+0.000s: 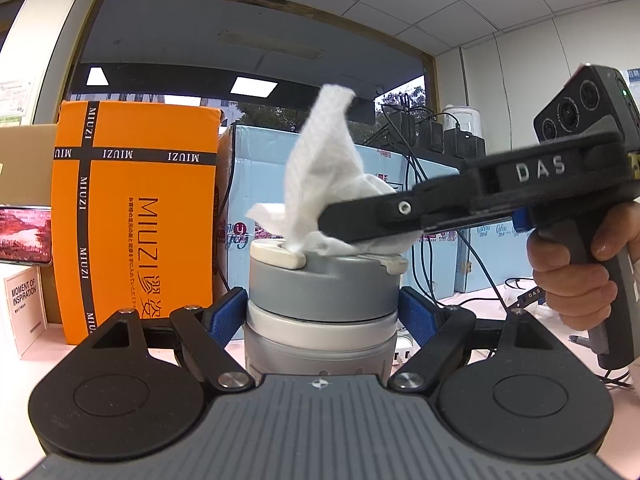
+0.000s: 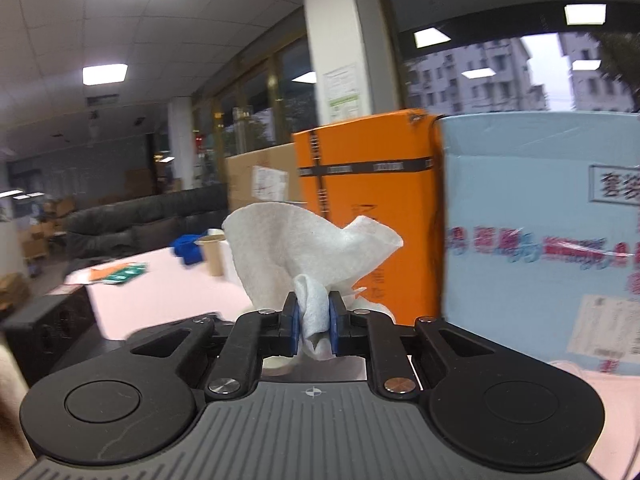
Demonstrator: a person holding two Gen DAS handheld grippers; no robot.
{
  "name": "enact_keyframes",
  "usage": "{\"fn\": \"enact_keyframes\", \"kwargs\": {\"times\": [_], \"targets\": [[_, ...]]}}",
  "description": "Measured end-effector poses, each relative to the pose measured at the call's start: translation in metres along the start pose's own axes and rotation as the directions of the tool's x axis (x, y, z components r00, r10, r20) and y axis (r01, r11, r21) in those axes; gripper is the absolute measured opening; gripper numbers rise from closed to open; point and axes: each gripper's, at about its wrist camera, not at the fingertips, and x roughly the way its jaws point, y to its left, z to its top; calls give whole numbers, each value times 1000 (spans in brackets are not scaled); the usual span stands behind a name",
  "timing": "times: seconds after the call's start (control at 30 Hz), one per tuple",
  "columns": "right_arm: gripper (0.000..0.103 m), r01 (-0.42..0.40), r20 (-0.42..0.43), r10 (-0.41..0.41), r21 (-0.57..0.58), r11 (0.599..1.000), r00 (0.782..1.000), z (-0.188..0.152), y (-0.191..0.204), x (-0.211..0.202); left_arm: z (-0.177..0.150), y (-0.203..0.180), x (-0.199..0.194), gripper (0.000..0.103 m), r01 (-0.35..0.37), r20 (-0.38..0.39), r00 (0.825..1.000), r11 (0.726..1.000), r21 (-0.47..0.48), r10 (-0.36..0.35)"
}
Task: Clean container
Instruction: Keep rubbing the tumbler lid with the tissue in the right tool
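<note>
Orange box [image 1: 136, 216] and blue box [image 2: 540, 236] apparently wall the far side.

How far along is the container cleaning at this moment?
Done: the left gripper clamps the grey container upright, and the right gripper pinches a white wipe. In hand: the wipe rests on the lid. Left: the container's sides; its cleanliness cannot be judged.

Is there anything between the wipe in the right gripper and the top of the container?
Nothing visible. The right gripper is shut on the wipe, whose lower folds already rest on the lid of the container. The left gripper grips the container by its sides, below the lid top.
</note>
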Motion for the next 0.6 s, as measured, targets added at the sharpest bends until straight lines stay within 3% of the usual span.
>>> {"fn": "enact_keyframes", "kwargs": {"times": [0.1,0.43,0.6], "targets": [[13,-42,7,42,28,999,999,-2,1,2,0,0,0,80,1,-1,1000,1000,-1,-1],[13,80,11,-80,15,997,997,1,-7,-3,0,4,2,80,2,-2,1000,1000,-19,-2],[13,63,0,-63,7,998,998,2,-5,-4,0,1,0,80,2,-1,1000,1000,-12,-2]]}}
